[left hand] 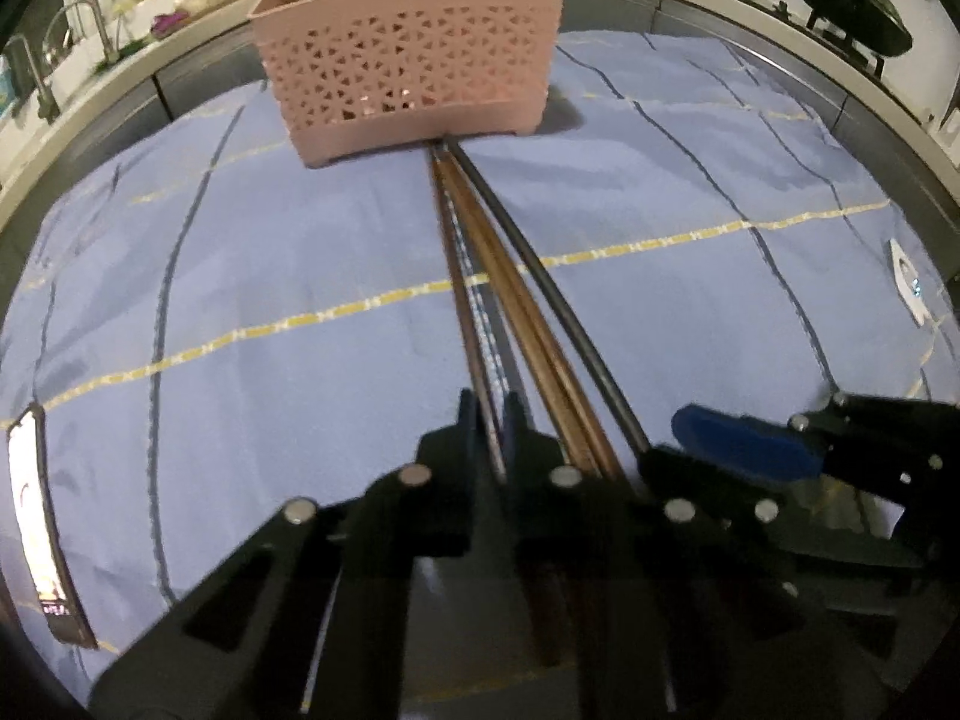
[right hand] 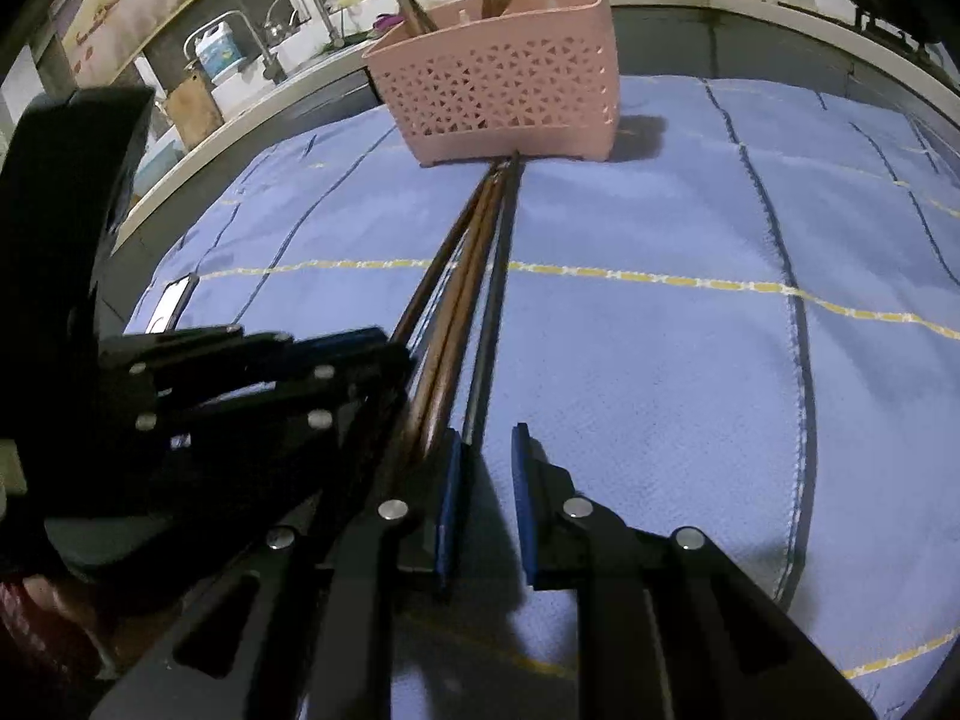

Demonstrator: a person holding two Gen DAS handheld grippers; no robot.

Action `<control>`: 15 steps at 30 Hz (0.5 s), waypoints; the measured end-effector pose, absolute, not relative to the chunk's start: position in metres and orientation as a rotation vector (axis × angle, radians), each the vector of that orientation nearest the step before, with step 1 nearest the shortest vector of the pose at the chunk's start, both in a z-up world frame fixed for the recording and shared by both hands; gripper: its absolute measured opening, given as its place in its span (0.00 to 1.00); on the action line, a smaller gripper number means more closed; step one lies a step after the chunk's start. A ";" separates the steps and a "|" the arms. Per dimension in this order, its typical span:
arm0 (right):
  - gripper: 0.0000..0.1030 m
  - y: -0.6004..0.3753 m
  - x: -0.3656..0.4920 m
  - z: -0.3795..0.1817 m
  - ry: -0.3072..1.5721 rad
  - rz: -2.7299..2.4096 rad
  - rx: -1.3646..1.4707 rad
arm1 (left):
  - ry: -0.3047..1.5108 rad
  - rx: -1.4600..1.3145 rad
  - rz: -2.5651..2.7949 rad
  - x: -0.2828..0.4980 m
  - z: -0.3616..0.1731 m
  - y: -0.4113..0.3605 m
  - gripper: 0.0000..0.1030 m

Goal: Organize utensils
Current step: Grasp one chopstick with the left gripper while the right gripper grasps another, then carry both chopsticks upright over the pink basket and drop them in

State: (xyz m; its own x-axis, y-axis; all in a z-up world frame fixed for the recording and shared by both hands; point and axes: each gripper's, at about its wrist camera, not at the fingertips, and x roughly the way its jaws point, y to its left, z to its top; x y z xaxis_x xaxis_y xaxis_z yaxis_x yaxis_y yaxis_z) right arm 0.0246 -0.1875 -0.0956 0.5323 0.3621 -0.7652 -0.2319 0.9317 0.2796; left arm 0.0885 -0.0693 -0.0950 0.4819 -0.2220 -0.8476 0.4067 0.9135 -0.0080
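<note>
A pink perforated utensil basket (left hand: 414, 54) stands on the blue cloth and holds several sticks; it also shows in the right wrist view (right hand: 504, 78). Several brown chopsticks (left hand: 510, 306) and one dark chopstick (left hand: 558, 294) lie side by side on the cloth, tips touching the basket's foot. My left gripper (left hand: 492, 420) is nearly shut around the leftmost brown chopstick (left hand: 462, 300). My right gripper (right hand: 486, 468) is slightly open, its left pad beside the dark chopstick (right hand: 492, 312). In the right wrist view the brown chopsticks (right hand: 456, 300) run under the left gripper (right hand: 360, 354).
The blue checked cloth (left hand: 240, 276) covers the table. A phone (left hand: 42, 528) lies at the cloth's left edge and shows in the right wrist view (right hand: 171, 300). A white tag (left hand: 906, 282) lies at the right. Behind are a counter with a sink tap (right hand: 300, 6) and black pans (left hand: 852, 0).
</note>
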 end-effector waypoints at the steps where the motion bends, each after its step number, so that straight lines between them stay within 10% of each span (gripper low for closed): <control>1: 0.18 -0.185 0.024 -0.096 0.947 0.359 0.144 | 1.000 0.199 -0.382 0.089 -0.095 -0.065 0.06; 15: 0.10 -0.206 0.007 -0.097 0.970 0.262 0.055 | 1.034 0.171 -0.387 0.058 -0.096 -0.005 0.07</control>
State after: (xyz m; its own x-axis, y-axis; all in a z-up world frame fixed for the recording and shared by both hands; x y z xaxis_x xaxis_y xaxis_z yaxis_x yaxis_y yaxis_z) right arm 0.0070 -0.2059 -0.0968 0.5367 0.2448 -0.8075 -0.1957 0.9670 0.1631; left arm 0.0582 -0.0049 -0.0962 0.4514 -0.2320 -0.8616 0.3908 0.9195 -0.0428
